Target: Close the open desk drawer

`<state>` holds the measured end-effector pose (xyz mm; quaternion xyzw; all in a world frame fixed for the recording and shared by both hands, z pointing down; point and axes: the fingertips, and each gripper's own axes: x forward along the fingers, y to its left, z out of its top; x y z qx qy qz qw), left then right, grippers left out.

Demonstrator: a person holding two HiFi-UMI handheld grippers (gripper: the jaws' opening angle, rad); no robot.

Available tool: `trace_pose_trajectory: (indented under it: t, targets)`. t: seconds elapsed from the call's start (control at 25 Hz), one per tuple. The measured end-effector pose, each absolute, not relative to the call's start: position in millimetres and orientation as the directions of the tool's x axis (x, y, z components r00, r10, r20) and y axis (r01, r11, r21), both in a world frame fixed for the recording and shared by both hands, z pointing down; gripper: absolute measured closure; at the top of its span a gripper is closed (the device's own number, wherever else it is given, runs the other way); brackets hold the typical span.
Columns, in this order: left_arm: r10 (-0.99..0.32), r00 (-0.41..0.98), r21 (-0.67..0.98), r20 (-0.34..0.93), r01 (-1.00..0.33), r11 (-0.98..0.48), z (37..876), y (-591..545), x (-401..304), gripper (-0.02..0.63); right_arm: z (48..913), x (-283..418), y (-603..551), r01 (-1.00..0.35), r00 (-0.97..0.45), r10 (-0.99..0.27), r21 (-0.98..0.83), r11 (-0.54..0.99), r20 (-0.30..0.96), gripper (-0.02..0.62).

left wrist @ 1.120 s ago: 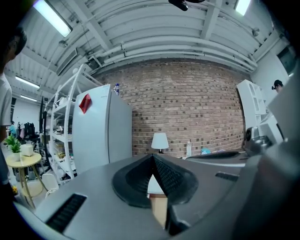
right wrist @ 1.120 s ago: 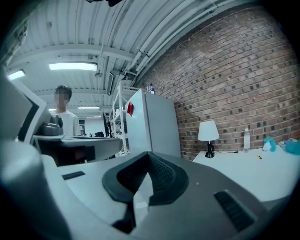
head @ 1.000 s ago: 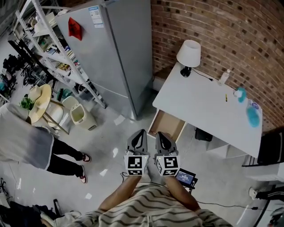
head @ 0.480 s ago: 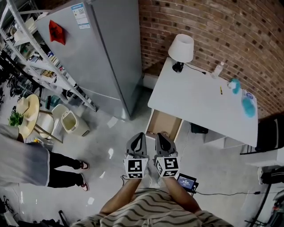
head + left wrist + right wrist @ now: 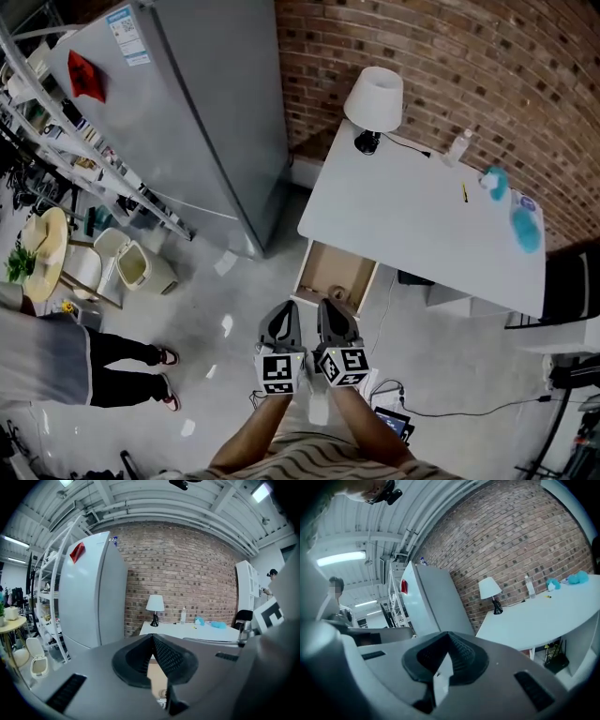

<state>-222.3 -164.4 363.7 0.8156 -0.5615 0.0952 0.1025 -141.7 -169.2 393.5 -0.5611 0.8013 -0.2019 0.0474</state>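
A white desk [image 5: 422,225] stands against the brick wall, with its wooden drawer [image 5: 335,272] pulled out toward me at its left end. My left gripper [image 5: 281,323] and right gripper [image 5: 336,321] are held side by side just in front of the drawer's front edge, pointing at it and apart from it. Both are shut and empty. In the left gripper view the left gripper [image 5: 152,637] has its jaws meeting at the tip, with the drawer's tan wood showing below. In the right gripper view the right gripper [image 5: 447,634] is shut too, and the desk [image 5: 539,613] lies to its right.
A white lamp [image 5: 373,98], a bottle [image 5: 457,147] and blue items [image 5: 527,230] sit on the desk. A grey fridge [image 5: 187,103] stands left of the desk, with a shelving rack [image 5: 66,159] and a bin [image 5: 131,267] beyond. A person [image 5: 56,361] stands at far left. A small screen [image 5: 389,422] lies on the floor.
Both grippers have sunk and moved toward the desk, staying shut. The drawer's front edge now lies much closer to their tips.
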Motion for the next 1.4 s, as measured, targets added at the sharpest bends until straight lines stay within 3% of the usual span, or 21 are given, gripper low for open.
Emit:
trace_pose_trajectory:
  t: [0.4,0.72,0.96,1.4]
  targets:
    - [-0.883,0.346,0.07,0.319,-0.937,-0.342,413.9,-179.4,-192.2,0.598,491.0,-112.0,-177.3,-0.832,-0.343,-0.911,-0.525,0.181,0.23,0.584]
    - [-0.865,0.351,0.089,0.358,-0.935,-0.343,456.8,-177.1,-188.1,0.598,559.4,-99.7,-176.3,-0.733,-0.361,-0.906,-0.668,0.129,0.221,0.584]
    - [-0.861,0.353,0.102,0.366,-0.935,-0.34,482.6,-181.0,-184.7,0.598,579.8,-102.2,-180.3,-0.564,-0.432,-0.897,-0.805,0.184,0.098,0.584]
    - [-0.857,0.345,0.095,0.382,-0.938,-0.334,511.6,-181.9,-181.4,0.598,631.1,-89.9,-171.9,-0.27,-0.369,-0.93,-0.957,0.109,-0.002,0.584]
